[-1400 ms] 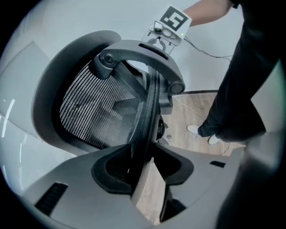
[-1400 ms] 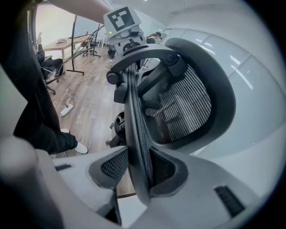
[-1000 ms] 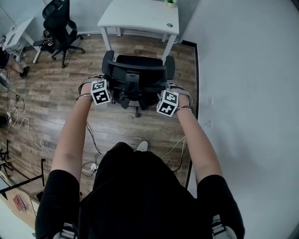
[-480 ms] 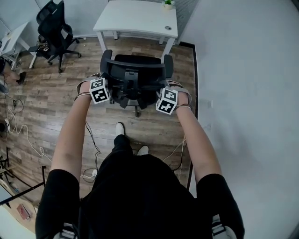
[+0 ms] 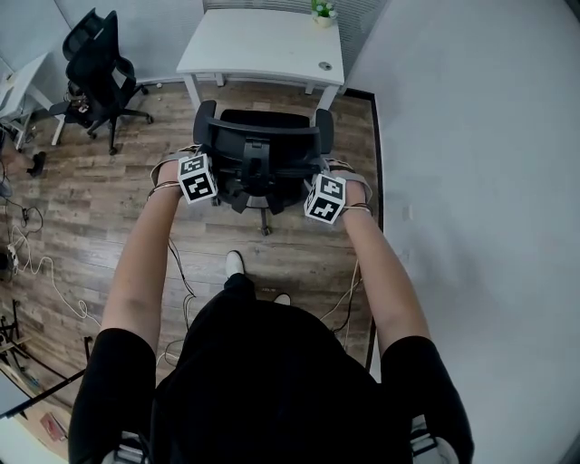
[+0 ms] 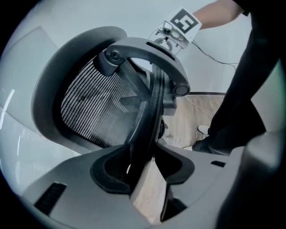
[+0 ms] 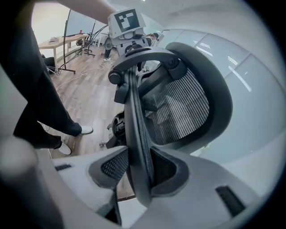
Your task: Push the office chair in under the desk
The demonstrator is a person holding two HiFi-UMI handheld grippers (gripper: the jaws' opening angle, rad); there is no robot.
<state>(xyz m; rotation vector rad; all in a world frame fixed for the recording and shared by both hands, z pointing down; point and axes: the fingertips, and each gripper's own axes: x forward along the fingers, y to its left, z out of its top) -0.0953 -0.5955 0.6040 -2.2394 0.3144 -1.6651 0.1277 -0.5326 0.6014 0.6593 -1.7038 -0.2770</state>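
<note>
The black mesh office chair (image 5: 260, 149) stands on the wood floor, its seat facing the white desk (image 5: 263, 41) just beyond it. My left gripper (image 5: 204, 174) is shut on the left edge of the chair's backrest. In the left gripper view the jaws of that gripper (image 6: 143, 163) pinch the dark backrest rim (image 6: 149, 116). My right gripper (image 5: 317, 192) is shut on the right edge of the backrest. In the right gripper view that gripper (image 7: 136, 172) clamps the rim (image 7: 134, 112) between its pads. The chair's front sits close to the desk's front edge.
A grey wall (image 5: 471, 136) runs close along the right side. A second black chair (image 5: 100, 59) and another white table (image 5: 18, 77) stand at the far left. Cables (image 5: 36, 245) trail over the floor at left. A small plant (image 5: 322, 9) sits on the desk.
Both grippers and the chair have moved forward towards the desk, and the gap between chair and desk has shrunk. The person has stepped forward behind it.
</note>
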